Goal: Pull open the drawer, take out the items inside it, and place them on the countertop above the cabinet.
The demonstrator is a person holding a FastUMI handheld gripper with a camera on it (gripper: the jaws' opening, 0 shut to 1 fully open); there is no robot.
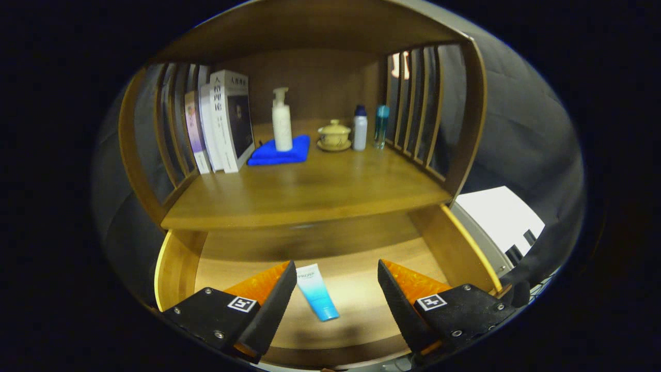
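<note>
Tube [317, 291] lies in drawer [178, 263] between parted gripper [335, 274] fingers

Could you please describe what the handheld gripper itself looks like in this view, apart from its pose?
The gripper has two wedge-shaped fingers tapering to points, with serrated inner edges and ribbed pads. Each sits on a flat black mount fastened with small screws and carrying a square black-and-white marker tag.

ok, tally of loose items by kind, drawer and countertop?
Books: 4
Pump bottle: 1
Blue cloth: 1
Lidded teacup on saucer: 1
Small bottles: 2
Tube in drawer, between the open gripper fingers: 1
Total: 10
</note>
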